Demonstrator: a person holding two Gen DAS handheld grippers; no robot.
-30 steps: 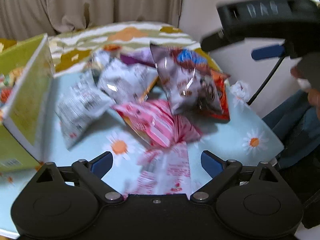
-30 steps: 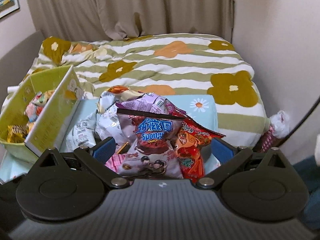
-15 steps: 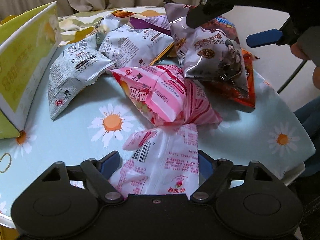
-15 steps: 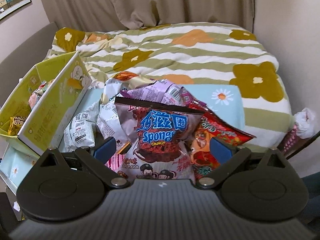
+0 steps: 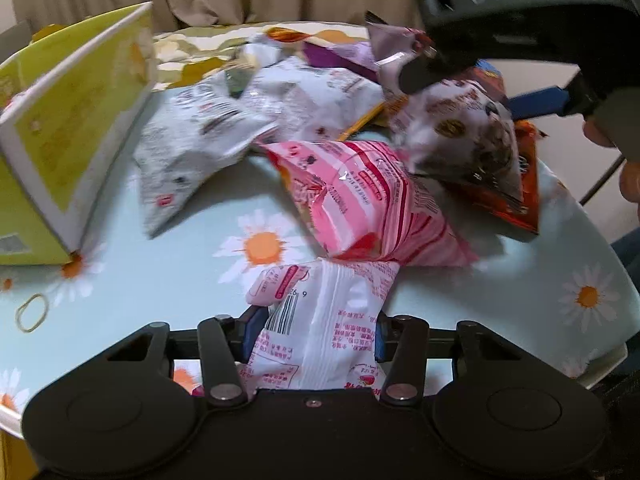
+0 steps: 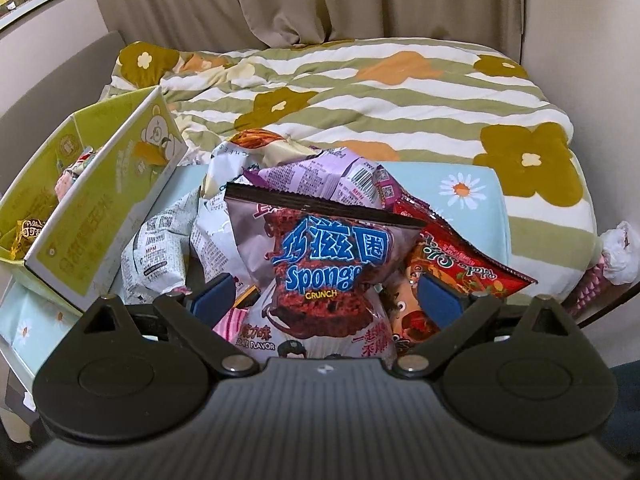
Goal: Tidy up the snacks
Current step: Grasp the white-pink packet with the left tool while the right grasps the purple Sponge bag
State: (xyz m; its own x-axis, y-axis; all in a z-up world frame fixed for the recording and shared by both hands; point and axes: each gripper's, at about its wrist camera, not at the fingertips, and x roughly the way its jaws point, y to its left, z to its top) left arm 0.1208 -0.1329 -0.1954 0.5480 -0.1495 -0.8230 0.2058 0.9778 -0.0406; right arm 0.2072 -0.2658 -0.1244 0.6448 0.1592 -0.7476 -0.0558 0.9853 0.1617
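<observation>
My left gripper (image 5: pixel 316 334) is shut on a white and pink snack packet (image 5: pixel 320 320) at the table's near edge. Beyond it lie a pink striped bag (image 5: pixel 368 200), white bags (image 5: pixel 192 148), a purple bag (image 5: pixel 336 58) and a red bag (image 5: pixel 520 184). My right gripper (image 6: pixel 326 294) is open, its fingers on either side of a brown Sponge Crunch bag (image 6: pixel 328 264), which also shows in the left wrist view (image 5: pixel 468 132). A green box (image 6: pixel 92 216) with snacks inside stands at the left; it also shows in the left wrist view (image 5: pixel 68 136).
The table has a light blue daisy cloth (image 5: pixel 160 280). A rubber band (image 5: pixel 32 312) lies near the left edge. A bed with a striped flowered quilt (image 6: pixel 360 96) is behind the table. A wall is at the right.
My left gripper has closed on the white and pink packet. The right gripper has come closer over the Sponge Crunch bag and stays open.
</observation>
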